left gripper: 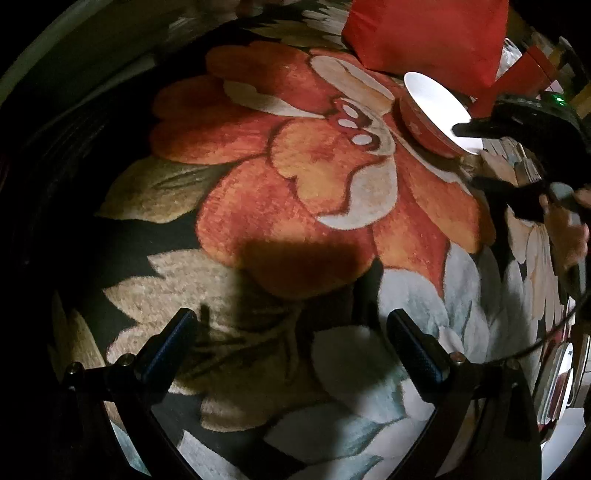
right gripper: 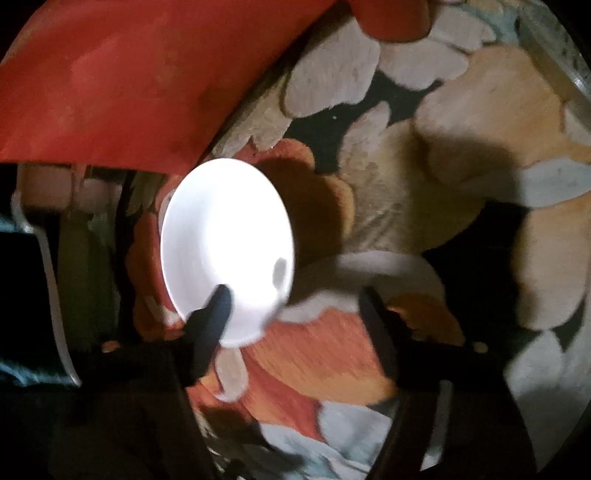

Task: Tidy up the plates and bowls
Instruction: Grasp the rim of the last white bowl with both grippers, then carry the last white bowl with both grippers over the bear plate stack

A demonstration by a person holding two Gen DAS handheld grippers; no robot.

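Observation:
A bowl (left gripper: 432,110), red outside and white inside, sits on the flowered carpet at the upper right of the left wrist view. My right gripper (left gripper: 469,155) is open there, one finger over the bowl's rim and one beside it. In the right wrist view the bowl (right gripper: 225,236) fills the middle left, with the left finger (right gripper: 214,314) over its white inside and the other finger out over the carpet; the right gripper (right gripper: 295,295) is open. My left gripper (left gripper: 291,321) is open and empty above the carpet.
A red cloth bag (left gripper: 424,33) lies just behind the bowl, also large in the right wrist view (right gripper: 110,81). Several plates stand on edge (left gripper: 557,380) at the far right. A dark wall or furniture edge (left gripper: 74,74) runs along the left.

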